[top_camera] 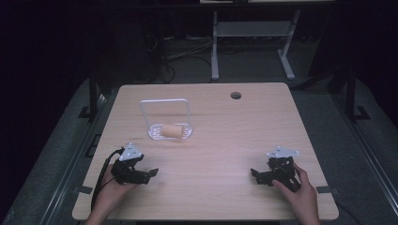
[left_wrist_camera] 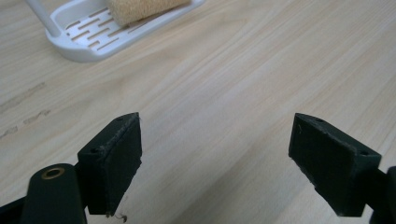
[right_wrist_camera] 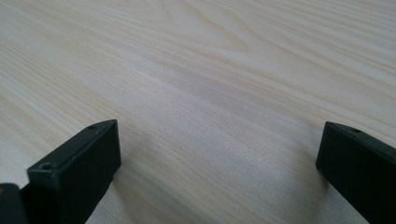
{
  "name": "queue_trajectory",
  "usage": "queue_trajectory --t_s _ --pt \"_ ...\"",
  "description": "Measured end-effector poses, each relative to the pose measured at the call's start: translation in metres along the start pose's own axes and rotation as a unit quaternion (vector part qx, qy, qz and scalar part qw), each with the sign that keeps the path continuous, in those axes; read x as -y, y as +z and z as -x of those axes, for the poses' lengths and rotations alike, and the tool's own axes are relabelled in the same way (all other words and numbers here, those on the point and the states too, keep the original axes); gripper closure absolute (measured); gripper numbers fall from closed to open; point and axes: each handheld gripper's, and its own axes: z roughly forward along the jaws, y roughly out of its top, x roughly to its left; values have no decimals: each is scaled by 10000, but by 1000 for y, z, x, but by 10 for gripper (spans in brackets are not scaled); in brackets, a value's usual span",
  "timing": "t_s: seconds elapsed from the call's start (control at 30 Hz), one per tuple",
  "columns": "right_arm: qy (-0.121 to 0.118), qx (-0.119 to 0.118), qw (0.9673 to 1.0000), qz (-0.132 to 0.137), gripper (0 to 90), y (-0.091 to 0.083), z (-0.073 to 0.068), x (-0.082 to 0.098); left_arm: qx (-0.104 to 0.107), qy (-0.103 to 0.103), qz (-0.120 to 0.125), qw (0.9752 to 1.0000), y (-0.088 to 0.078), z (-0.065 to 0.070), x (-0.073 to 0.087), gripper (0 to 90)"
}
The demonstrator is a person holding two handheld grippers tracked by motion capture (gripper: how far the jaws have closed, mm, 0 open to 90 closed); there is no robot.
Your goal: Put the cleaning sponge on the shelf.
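Spongy tan foam roll [top_camera: 172, 131] lying in the white slotted plastic tray [top_camera: 152, 134] looks light and squashy, so pinch mid-body, gently. Left claw [top_camera: 151, 174] and right claw [top_camera: 254, 174] both gape empty, well short of the tray.

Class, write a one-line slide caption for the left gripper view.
Open left gripper above the wooden table, facing a tan sponge in a white slotted tray.

In the left gripper view the top edge cuts off the tray [left_wrist_camera: 88, 44], the sponge [left_wrist_camera: 140, 9] on it and the tray's white post [left_wrist_camera: 44, 18]. In the high view, the slots in the tray [top_camera: 155, 133] are too small to tell.
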Motion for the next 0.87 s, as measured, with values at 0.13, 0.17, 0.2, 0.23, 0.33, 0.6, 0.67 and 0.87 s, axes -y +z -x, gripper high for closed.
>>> queue_trajectory --t_s 0.13,0.17,0.2,0.23,0.33,0.6,0.67,0.87 --pt "-1 -1 10000 1 0 0 0 0 -28 -20 18 10000 -2 1 9 162" --pt "-1 0 10000 1 0 0 0 0 -28 -18 13 10000 -3 1 11 160" --pt "0 -1 10000 0 0 0 0 0 -32 -23 6 10000 -3 1 13 160" --pt "-1 -1 10000 1 0 0 0 0 -27 -46 -14 10000 -3 0 15 160" --pt "0 0 10000 0 0 0 0 0 -17 -81 -42 10000 -4 0 21 158" --pt "8 -6 10000 5 0 0 0 0 -13 -104 -216 9997 -1 0 37 148" --pt "5 -5 10000 4 0 0 0 0 -25 -77 -260 9996 0 -1 38 148" --pt "10 -4 10000 -13 0 0 0 0 -61 40 -183 9998 1 0 41 142"
